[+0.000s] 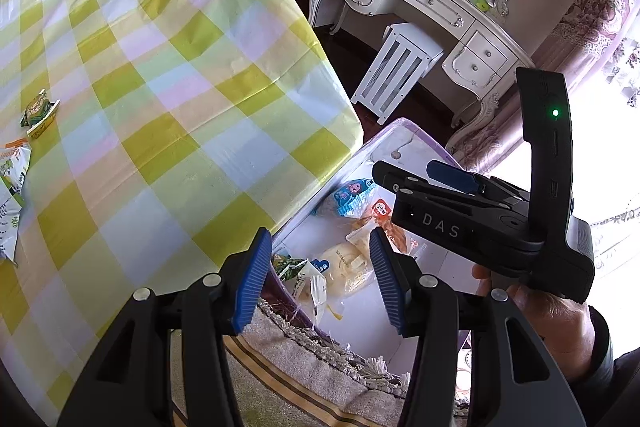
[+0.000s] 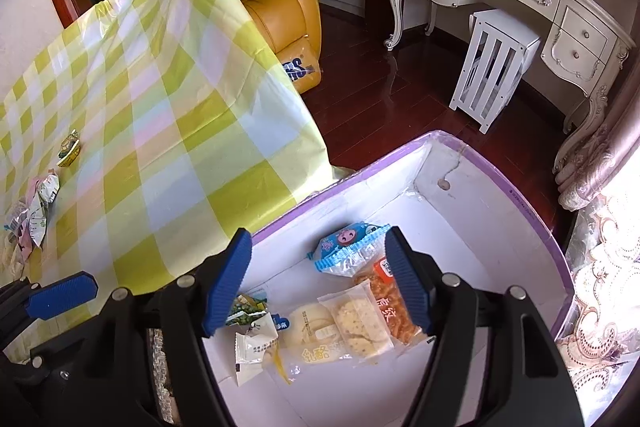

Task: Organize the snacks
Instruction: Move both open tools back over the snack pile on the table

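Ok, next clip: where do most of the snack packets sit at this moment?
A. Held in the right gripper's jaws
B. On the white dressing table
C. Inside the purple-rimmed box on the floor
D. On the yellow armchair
C: the right wrist view shows several packets lying in the purple-rimmed box, among them the blue pig packet; only a few remain on the checked tablecloth, and both grippers' jaws stand open and empty.

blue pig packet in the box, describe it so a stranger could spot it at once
Find the white box with the purple rim on the floor beside the checked table. The blue pig packet lies toward its far end, beyond the pale bread packs. It alone is blue, with a pink cartoon pig face.
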Demonstrator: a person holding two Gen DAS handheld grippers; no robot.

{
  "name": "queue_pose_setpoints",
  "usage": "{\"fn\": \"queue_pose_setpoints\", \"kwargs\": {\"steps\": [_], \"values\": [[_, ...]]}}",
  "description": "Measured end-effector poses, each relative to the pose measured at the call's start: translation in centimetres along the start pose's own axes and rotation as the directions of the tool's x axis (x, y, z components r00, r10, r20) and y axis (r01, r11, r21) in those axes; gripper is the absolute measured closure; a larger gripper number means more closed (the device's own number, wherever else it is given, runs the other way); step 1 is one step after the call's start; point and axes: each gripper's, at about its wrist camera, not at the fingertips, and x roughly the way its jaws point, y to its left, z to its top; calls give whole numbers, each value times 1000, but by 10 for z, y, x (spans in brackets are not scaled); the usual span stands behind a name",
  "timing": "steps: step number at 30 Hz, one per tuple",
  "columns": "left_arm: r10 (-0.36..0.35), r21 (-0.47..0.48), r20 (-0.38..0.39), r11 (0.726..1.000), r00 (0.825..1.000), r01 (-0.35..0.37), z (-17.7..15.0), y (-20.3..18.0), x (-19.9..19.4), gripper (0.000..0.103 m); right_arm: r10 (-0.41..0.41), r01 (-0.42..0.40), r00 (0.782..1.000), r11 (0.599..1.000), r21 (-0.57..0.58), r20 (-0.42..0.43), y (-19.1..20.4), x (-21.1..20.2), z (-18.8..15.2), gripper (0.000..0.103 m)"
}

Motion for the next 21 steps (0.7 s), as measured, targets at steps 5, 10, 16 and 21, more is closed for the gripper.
{"fn": "queue_pose_setpoints", "kwargs": {"steps": [5, 10, 16, 21], "values": [[57, -1, 43, 998, 997, -57, 1, 5, -9, 40, 17, -17, 1000, 1000, -11, 2, 8, -2, 2, 27], [137, -41, 80, 990, 987, -134, 2, 18, -18, 40, 38, -38, 999, 999, -29, 7, 21, -6, 3, 27], [219, -118, 156, 972, 963, -202, 2, 44, -37, 40, 55, -53, 998, 996, -67, 25, 41, -13, 6, 27], [274, -177, 191, 954, 943, -241, 3, 70, -54, 40, 68, -64, 997, 993, -95, 40, 63, -18, 11, 26]]}}
